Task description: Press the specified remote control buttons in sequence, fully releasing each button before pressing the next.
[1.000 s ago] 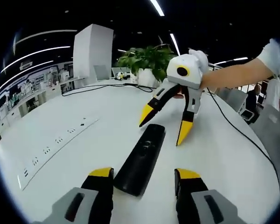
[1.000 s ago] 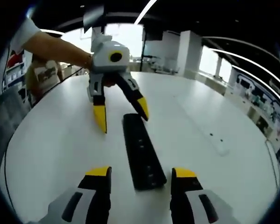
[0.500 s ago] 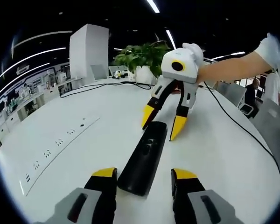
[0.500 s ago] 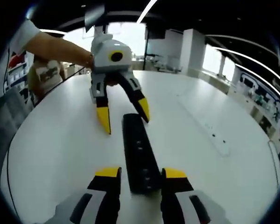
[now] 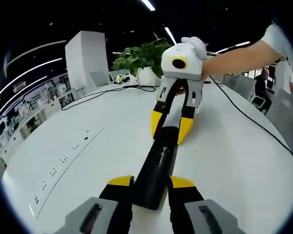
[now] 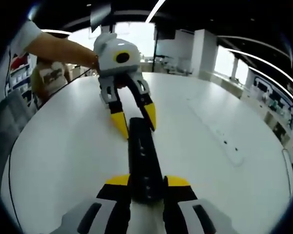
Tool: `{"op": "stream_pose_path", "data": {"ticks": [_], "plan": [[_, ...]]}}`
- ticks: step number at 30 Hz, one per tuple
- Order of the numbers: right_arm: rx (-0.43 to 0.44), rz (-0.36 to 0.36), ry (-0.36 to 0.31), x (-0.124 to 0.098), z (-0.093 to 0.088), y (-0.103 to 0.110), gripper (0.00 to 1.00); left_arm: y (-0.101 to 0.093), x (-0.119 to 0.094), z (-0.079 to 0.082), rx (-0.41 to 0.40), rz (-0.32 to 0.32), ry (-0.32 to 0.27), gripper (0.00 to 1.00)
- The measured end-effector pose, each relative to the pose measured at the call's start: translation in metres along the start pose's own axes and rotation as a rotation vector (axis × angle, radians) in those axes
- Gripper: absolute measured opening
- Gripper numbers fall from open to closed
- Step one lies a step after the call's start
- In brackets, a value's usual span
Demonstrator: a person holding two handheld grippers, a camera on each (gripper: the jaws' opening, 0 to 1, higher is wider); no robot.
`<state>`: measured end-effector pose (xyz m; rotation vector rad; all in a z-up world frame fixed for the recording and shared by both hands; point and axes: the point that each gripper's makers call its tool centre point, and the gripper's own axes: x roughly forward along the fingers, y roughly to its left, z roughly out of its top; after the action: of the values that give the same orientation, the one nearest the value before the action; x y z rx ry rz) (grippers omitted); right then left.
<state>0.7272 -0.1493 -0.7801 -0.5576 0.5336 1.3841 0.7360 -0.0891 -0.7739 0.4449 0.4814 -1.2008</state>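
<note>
Black remote lies flat on white bench, lengthwise between both tongs. Left tongs narrowed, yellow tips pinching one end of remote. Right tongs narrowed likewise, tips against sides of opposite end. In left gripper view, right tongs straddle far end of remote, arm behind. In right gripper view, left tongs flank far end. Potted plant and black cable on bench beyond.
</note>
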Motion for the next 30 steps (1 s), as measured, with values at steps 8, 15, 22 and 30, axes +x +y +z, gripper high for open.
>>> {"op": "stream_pose_path", "data": {"ticks": [8,15,22,30], "plan": [[-0.057,0.012,-0.008,0.0,0.001,0.003,0.2,-0.003,-0.004,-0.001,-0.014,-0.015,0.008,0.26],[-0.08,0.013,0.016,0.0,0.003,0.004,0.19,-0.005,-0.006,-0.001,-0.031,-0.025,0.016,0.25],[-0.097,0.024,0.027,-0.001,0.004,0.014,0.19,-0.015,-0.011,-0.003,-0.048,-0.049,0.052,0.24],[-0.132,0.028,0.031,-0.005,0.011,0.041,0.19,-0.039,-0.022,-0.007,-0.028,-0.063,0.111,0.23]]}}
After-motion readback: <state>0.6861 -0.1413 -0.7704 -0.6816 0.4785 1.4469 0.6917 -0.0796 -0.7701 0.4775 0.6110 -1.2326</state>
